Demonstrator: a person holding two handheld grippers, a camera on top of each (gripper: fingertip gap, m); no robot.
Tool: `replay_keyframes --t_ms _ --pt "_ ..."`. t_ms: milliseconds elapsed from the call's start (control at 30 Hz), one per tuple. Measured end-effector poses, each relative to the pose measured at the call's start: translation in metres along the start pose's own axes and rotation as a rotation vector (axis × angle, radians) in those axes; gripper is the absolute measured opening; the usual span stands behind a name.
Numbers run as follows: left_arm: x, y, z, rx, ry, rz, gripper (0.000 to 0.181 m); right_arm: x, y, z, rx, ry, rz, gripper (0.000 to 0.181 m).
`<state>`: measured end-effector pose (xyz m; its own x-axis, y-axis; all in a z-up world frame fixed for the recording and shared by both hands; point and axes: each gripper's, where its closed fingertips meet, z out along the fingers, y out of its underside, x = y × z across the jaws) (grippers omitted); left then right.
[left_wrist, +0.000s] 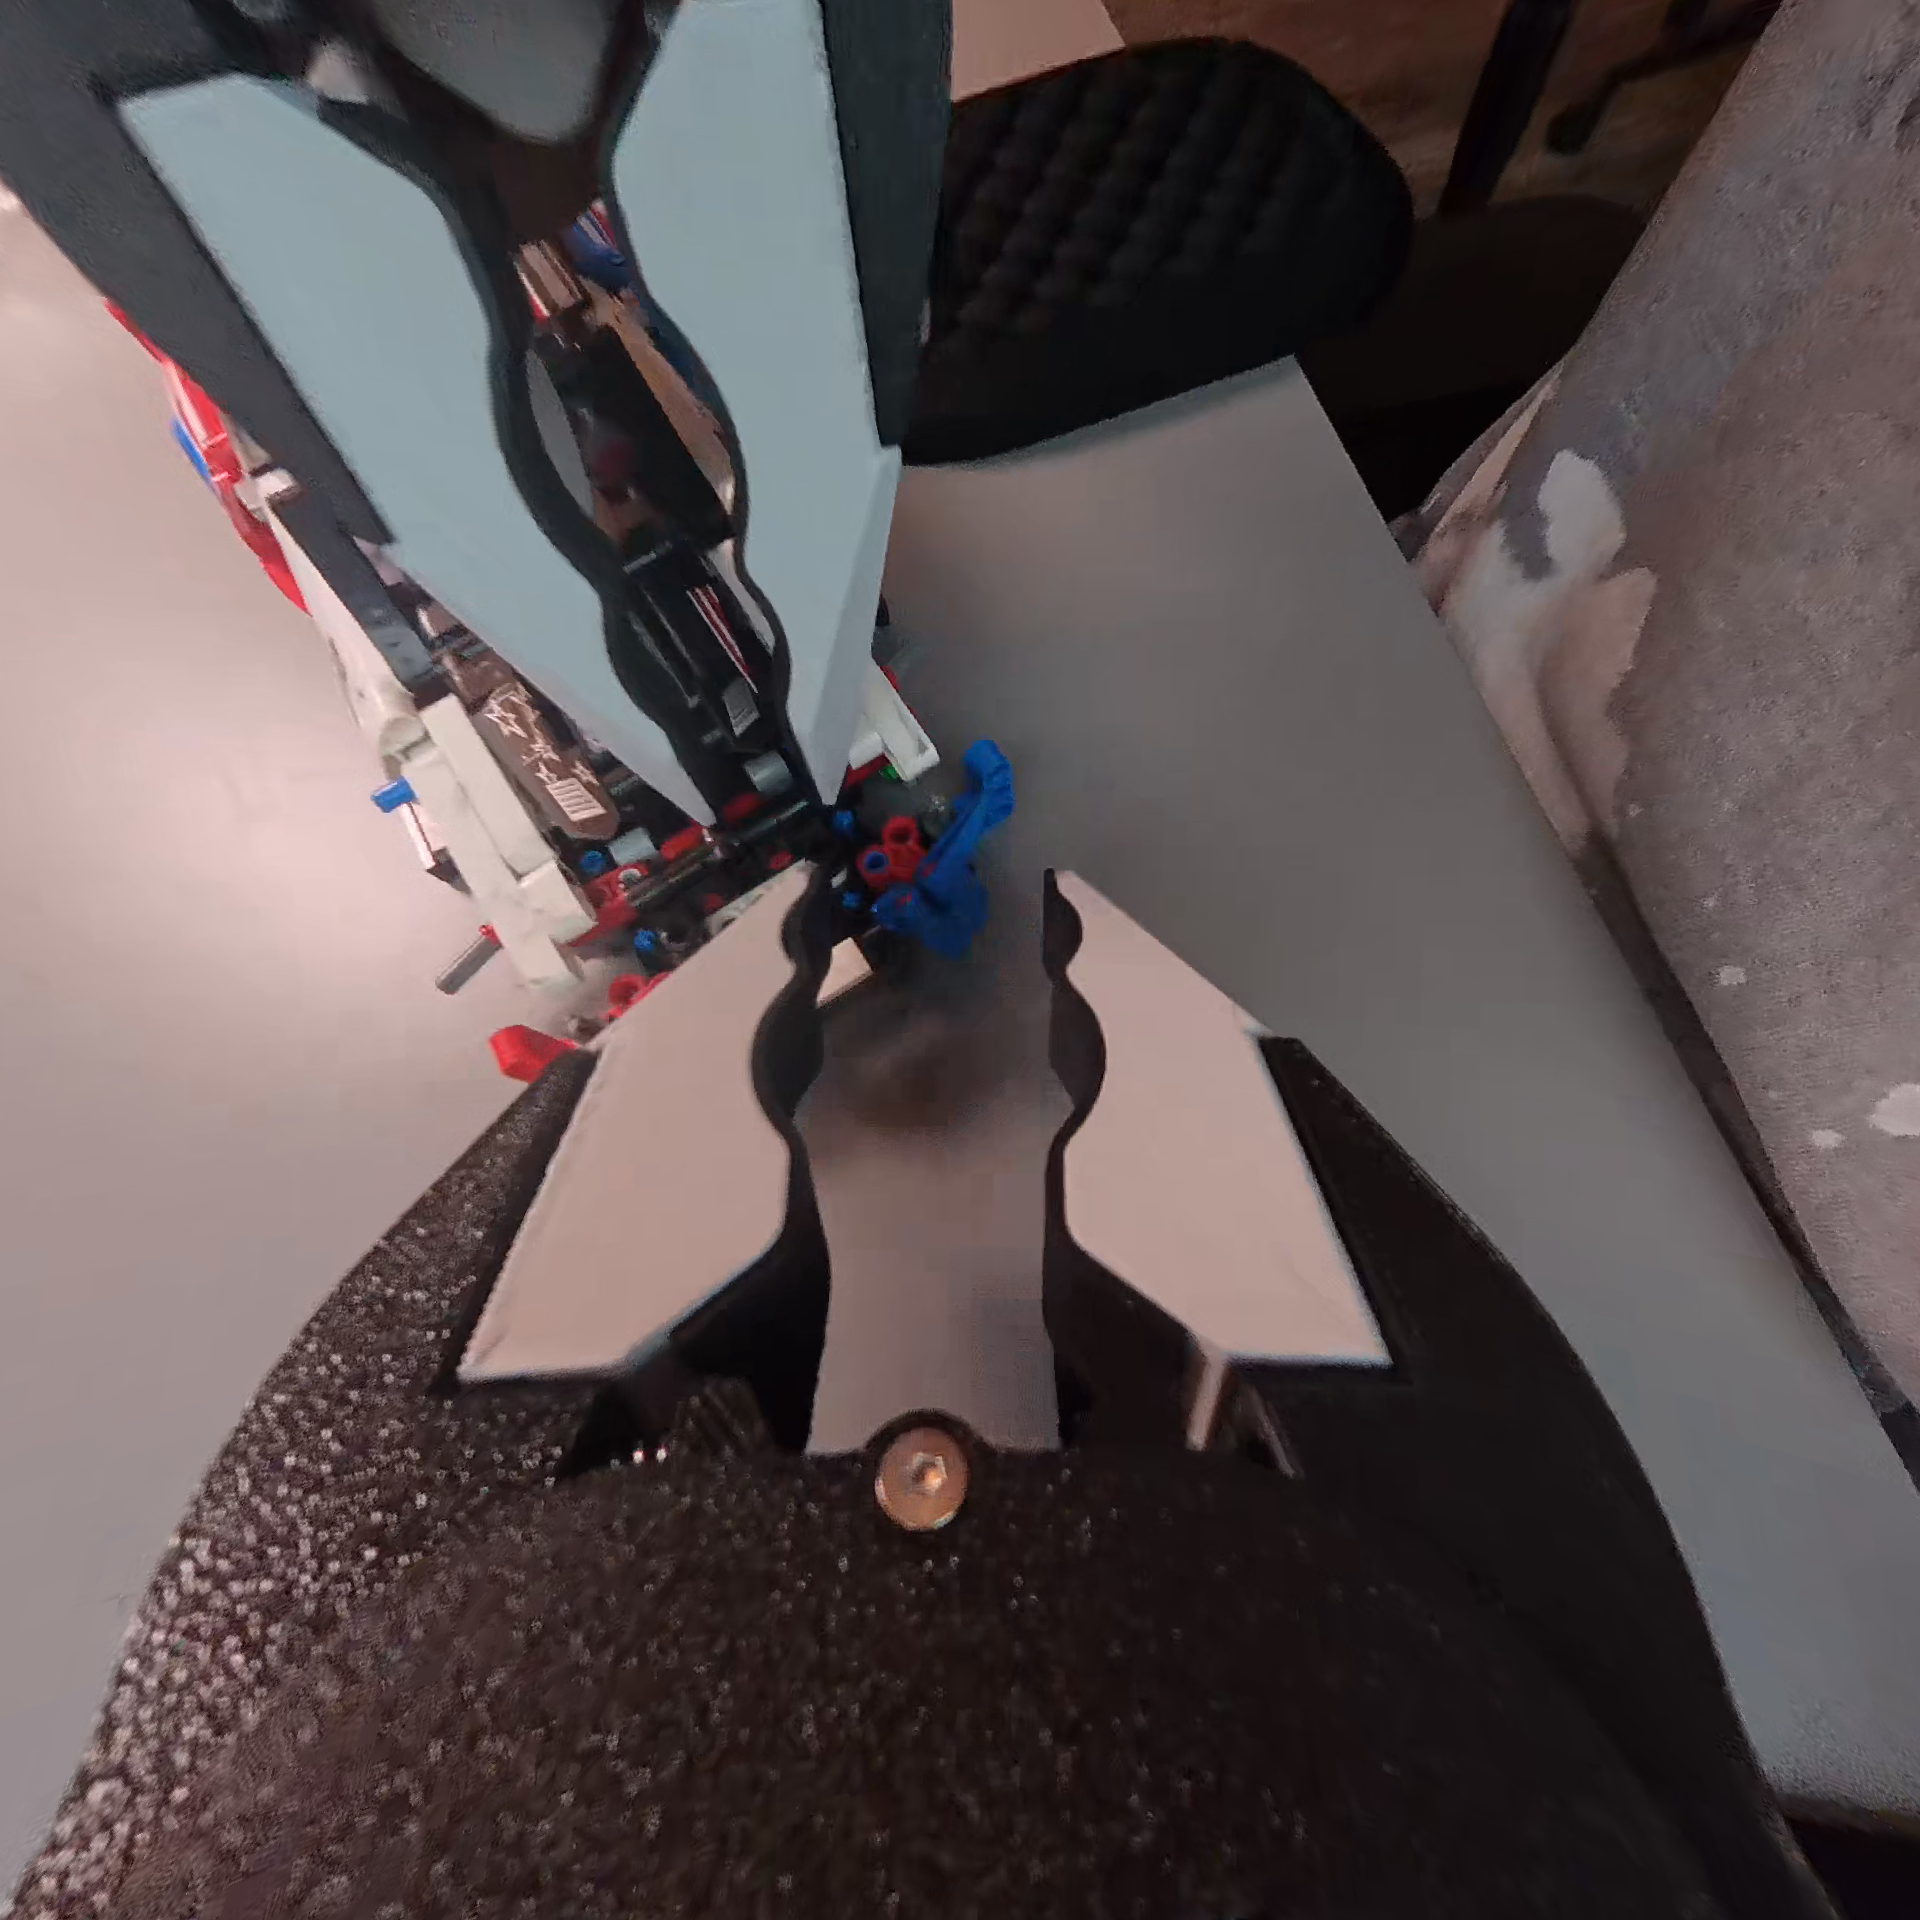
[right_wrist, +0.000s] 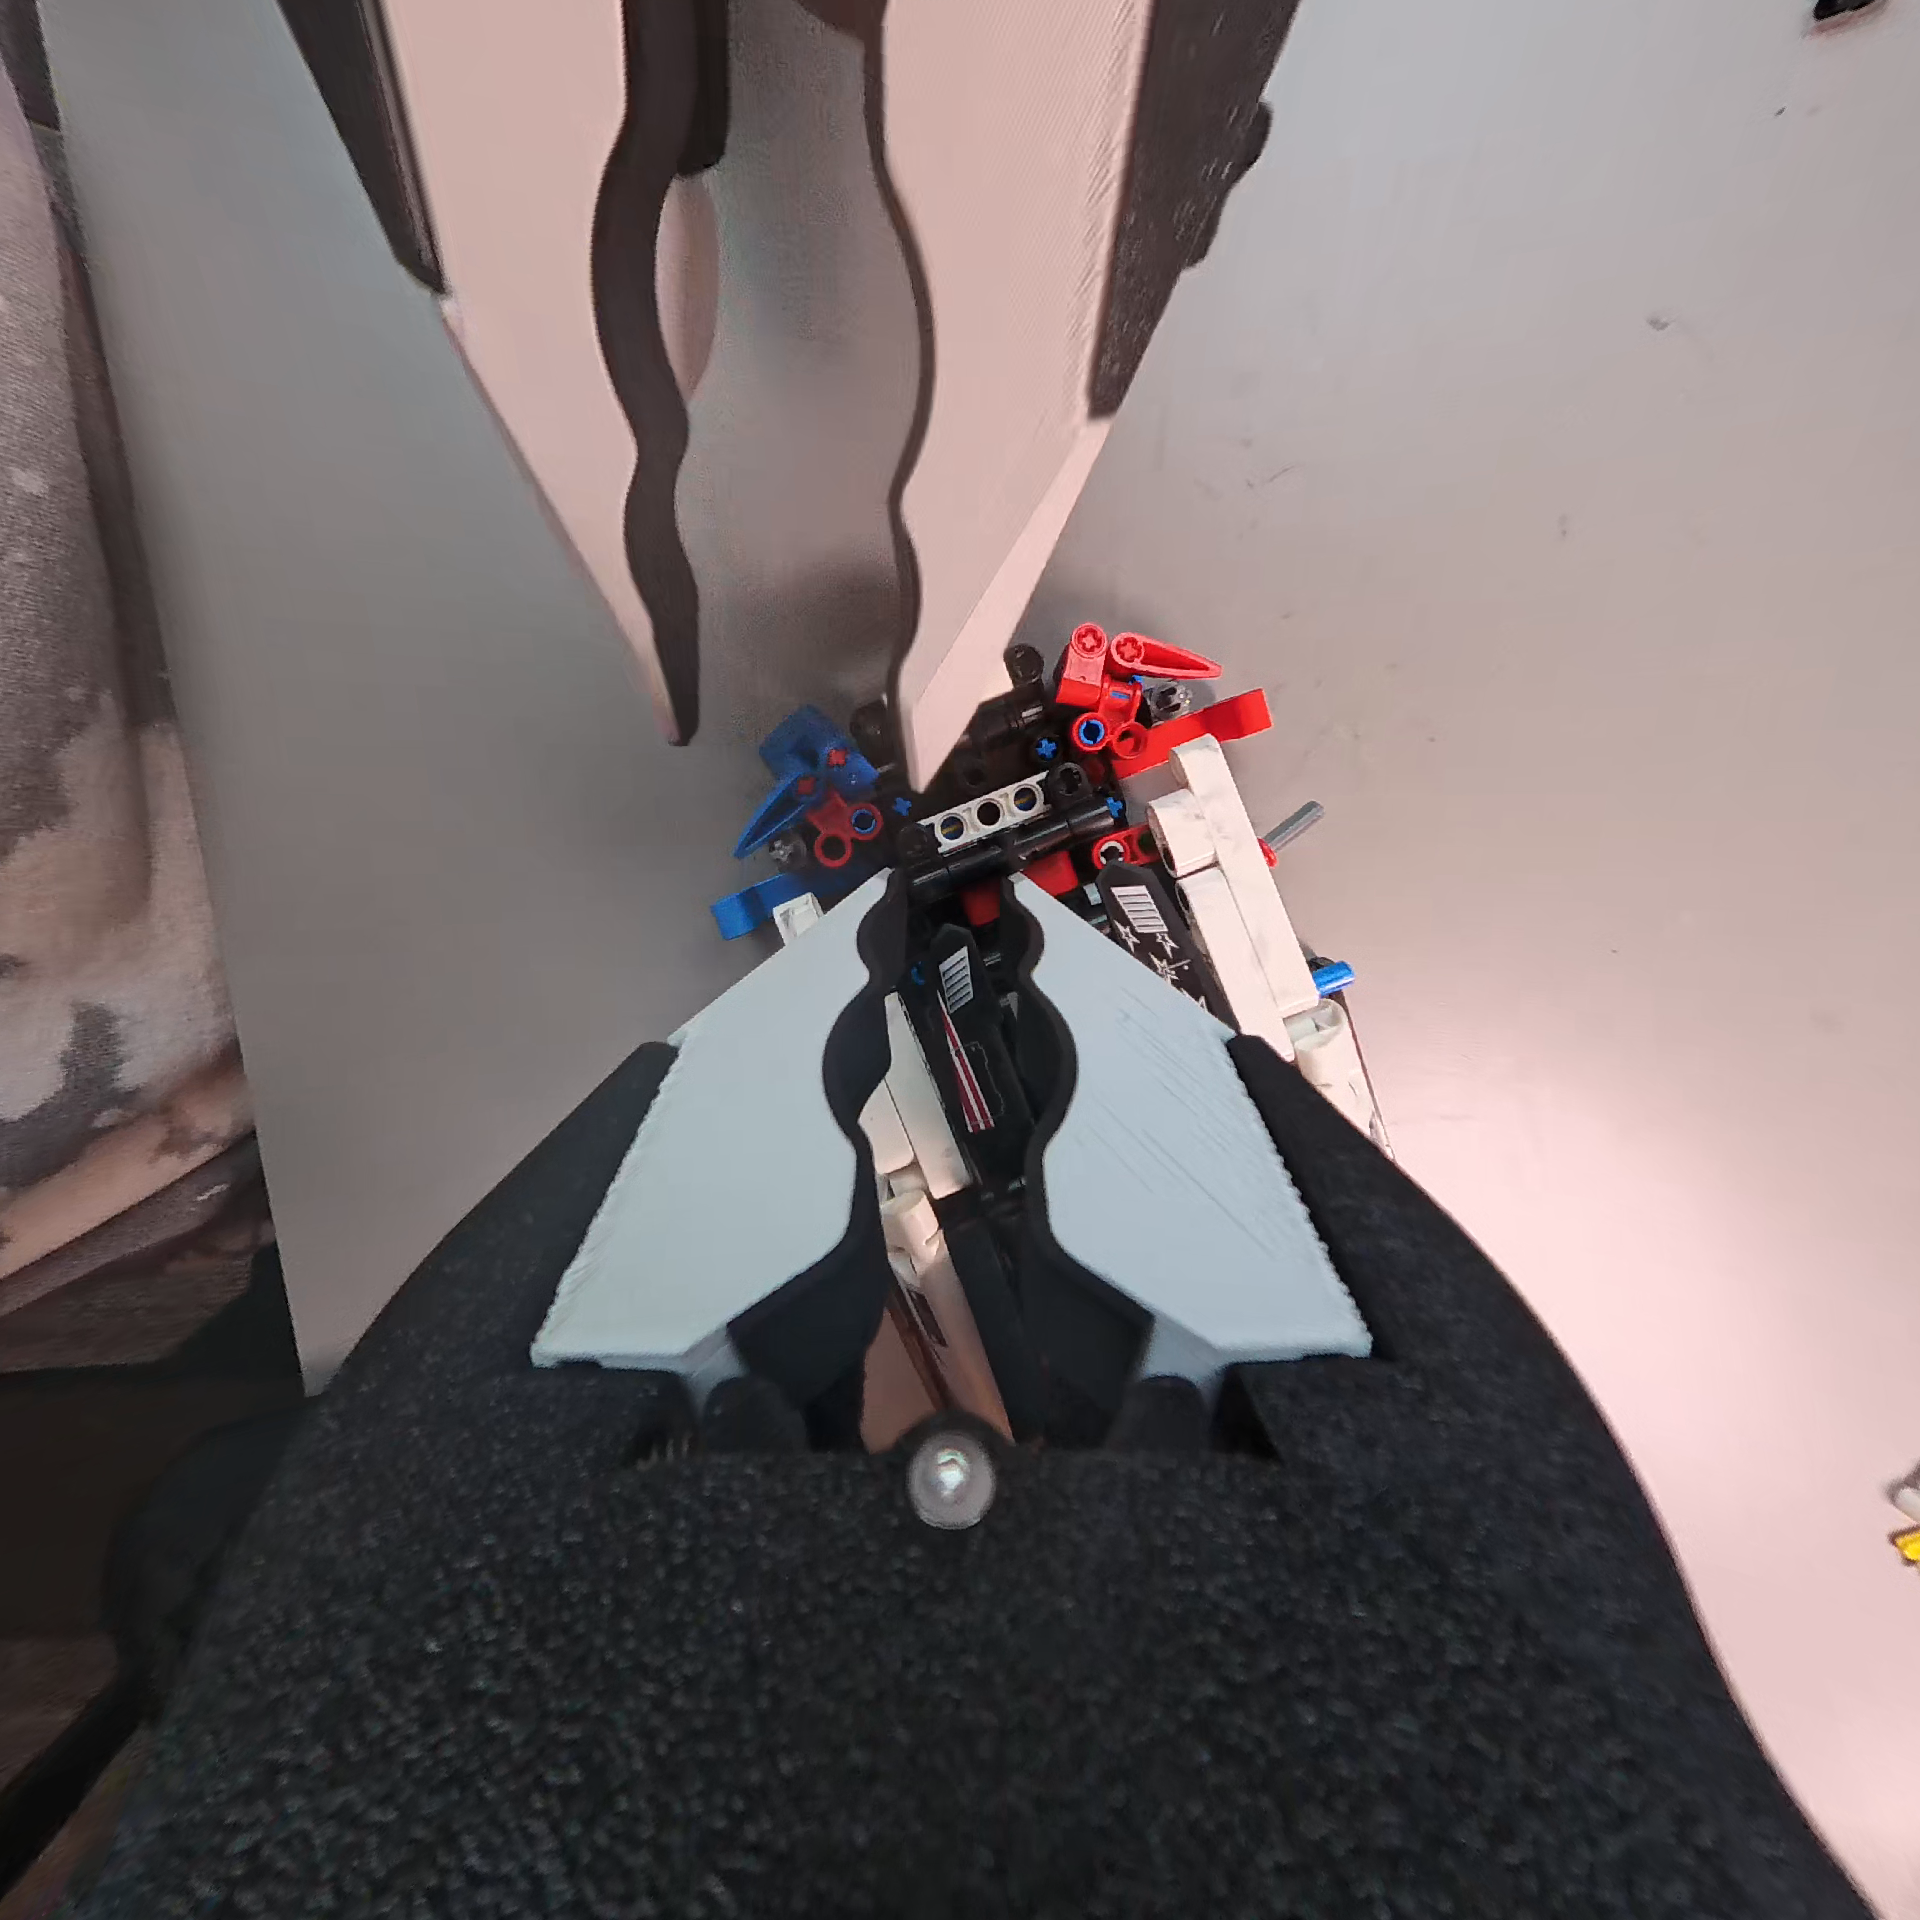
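A pale grey worktop (left_wrist: 1247, 727) fills both views, its long edge running from 12 o'clock to 5 o'clock in the left wrist view, where it borders a mottled grey concrete-like surface (left_wrist: 1714, 623). A black padded chair (left_wrist: 1143, 229) sits beyond the far corner at 1 o'clock. To 9 o'clock the worktop lies broad, giving more room on that side than toward the edge.

A toy model built of plastic bricks (right_wrist: 1039, 821), black, white, red and blue, lies near that edge. The right gripper (right_wrist: 951, 904), with light blue fingers, pinches the model's black centre panel along its length, apparently to steady it; the body shows between the wavy pads from the fingertips back toward the screw.

The left gripper (left_wrist: 930, 883) comes in from the opposite side, its fingers spread with only bare worktop and shadow between them. One fingertip (left_wrist: 800, 904) touches or nearly touches the model's end, just beside a blue curved piece (left_wrist: 956, 862) at 12 o'clock; which, cannot be told. In the right wrist view that blue piece (right_wrist: 805, 779) sits at 10 o'clock of the right gripper's tips, with matching red pieces (right_wrist: 1122, 665) at 1 o'clock and a small grey axle (right_wrist: 1299, 821) poking out toward 2 o'clock.
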<state>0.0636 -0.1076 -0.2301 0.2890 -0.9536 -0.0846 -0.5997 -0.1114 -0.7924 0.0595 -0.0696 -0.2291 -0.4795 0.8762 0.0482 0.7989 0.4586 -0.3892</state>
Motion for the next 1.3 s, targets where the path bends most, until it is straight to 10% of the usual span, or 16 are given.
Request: replay_keyframes --t_ms 433,1133,1300 --pt "-0.007 0.01 0.016 -0.197 -0.158 -0.082 0.022 -0.001 0.0 -0.001 0.013 -0.052 0.008 0.013" --pt "-0.01 0.003 0.013 -0.01 -0.25 -0.171 0.016 0.0 -0.001 0.0 0.018 -0.054 0.02 0.012" --pt "-0.028 -0.034 -0.02 0.129 -0.361 -0.118 0.017 -0.001 -0.001 0.0 0.018 -0.046 0.025 0.012"
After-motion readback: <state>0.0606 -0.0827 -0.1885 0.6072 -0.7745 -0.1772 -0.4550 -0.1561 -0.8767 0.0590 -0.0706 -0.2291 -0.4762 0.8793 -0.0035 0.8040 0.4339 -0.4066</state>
